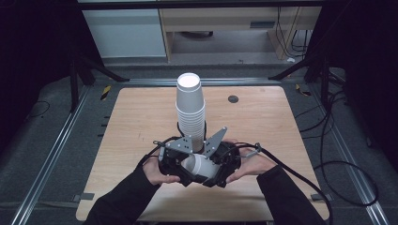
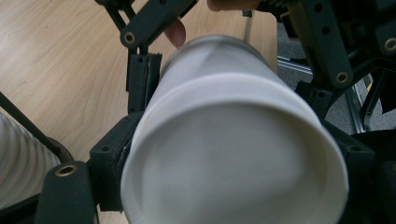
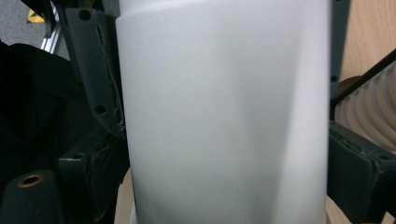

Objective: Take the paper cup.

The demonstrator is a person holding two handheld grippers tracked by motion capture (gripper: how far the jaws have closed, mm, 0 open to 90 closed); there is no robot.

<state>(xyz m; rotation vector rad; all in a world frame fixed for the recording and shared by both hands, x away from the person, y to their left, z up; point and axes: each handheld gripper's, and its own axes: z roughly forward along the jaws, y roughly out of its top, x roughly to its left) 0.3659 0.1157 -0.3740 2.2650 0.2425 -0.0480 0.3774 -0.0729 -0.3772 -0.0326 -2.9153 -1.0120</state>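
Behind both grippers w/ a white cup [image 1: 198,165] between them: cup stack [image 1: 190,110], touching.

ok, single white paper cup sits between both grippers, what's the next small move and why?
Probably draw the single white paper cup clear of the tall stack of white paper cups. The left gripper and right gripper flank the cup low over the wooden table, beside that stack.

White paper cup [image 1: 199,165], on its side, between tongs
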